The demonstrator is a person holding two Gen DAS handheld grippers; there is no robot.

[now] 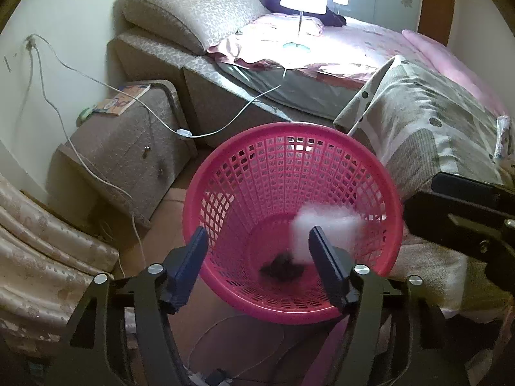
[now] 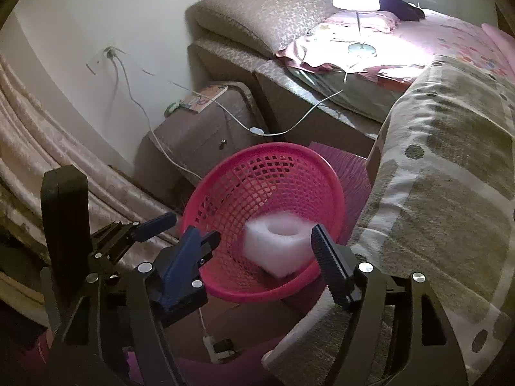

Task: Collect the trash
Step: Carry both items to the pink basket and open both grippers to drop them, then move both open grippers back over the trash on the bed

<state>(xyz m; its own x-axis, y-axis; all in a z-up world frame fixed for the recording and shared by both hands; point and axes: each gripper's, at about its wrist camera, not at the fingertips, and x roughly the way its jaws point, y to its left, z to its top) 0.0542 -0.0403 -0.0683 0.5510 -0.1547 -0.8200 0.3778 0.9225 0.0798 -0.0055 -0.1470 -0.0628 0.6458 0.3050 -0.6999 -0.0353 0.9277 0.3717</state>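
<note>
Bedroom floor beside bed (image 1: 322, 74): pink basket (image 1: 231, 292) holds white foam block (image 2: 276, 247), dark clump (image 1: 283, 268). Left gripper (image 1: 257, 251), right gripper (image 2: 260, 244) both spread wide, empty.

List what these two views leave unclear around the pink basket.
- Foam block: motion-blurred in the left wrist view, so whether it has landed is unclear.
- Dark clump on the basket floor: too dim to identify.
- Basket bottom: hidden by the near rim in the right wrist view.

Glossy pink plastic lattice basket (image 1: 291, 215) holds a matt, rough white foam block (image 2: 278, 246).
</note>
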